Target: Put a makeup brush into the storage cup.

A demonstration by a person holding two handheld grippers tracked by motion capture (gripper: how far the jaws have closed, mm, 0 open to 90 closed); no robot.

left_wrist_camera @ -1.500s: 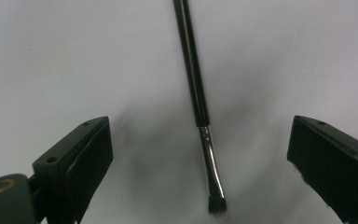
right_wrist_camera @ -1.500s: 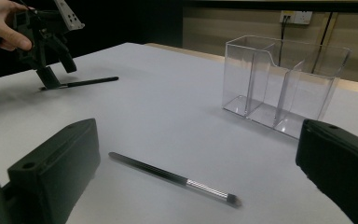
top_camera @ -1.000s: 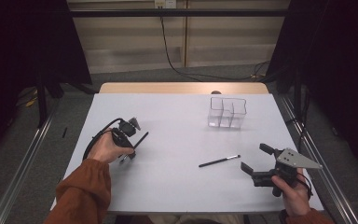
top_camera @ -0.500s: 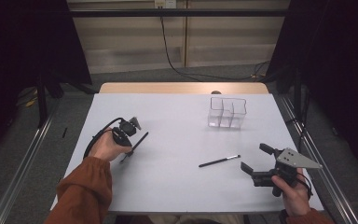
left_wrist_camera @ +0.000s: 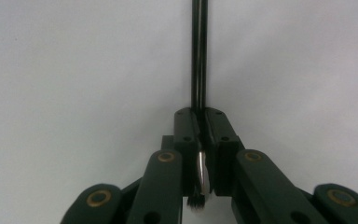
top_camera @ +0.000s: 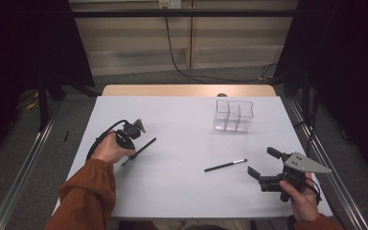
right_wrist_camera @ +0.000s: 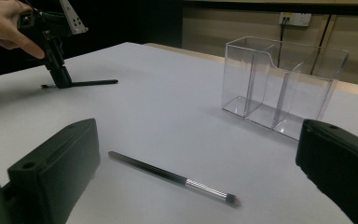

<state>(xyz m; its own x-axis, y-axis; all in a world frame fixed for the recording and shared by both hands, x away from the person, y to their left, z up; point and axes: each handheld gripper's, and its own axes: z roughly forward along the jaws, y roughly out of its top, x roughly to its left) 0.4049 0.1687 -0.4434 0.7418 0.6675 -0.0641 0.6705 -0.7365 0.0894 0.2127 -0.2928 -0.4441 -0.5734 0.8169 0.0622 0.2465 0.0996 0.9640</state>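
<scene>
Nearest you on the right, your right gripper [top_camera: 264, 168] hangs just over the table [top_camera: 182, 187] with its jaws spread wide and nothing between them, your hand [top_camera: 301, 197] wrapped round the handle and the jaws pointing left toward the loose brush [top_camera: 225, 165]. That brush lies flat just beyond the jaws, its bristle end toward the right; in the right gripper view it sits between the two jaws [right_wrist_camera: 175, 178] but ahead of them. If you close from this pose you will likely pinch air, and a low sweep forward could roll the thin handle away across the smooth surface. Farther off on the left, your left gripper [top_camera: 133, 152] is clamped tight on a second brush [top_camera: 143, 146]. The left gripper view shows the jaws closed on the metal ferrule [left_wrist_camera: 204, 173], bristles toward the camera and the long handle running away from you. So near the bristle end, the handle has plenty of leverage, so it may pivot or slip if its far tip drags on the table. Your left hand [top_camera: 108, 148] is cocked downward, sleeve low. Farthest, toward the right, stands the clear divided holder [top_camera: 234, 115], empty as far as I can tell; a tilted brush could catch its rim
</scene>
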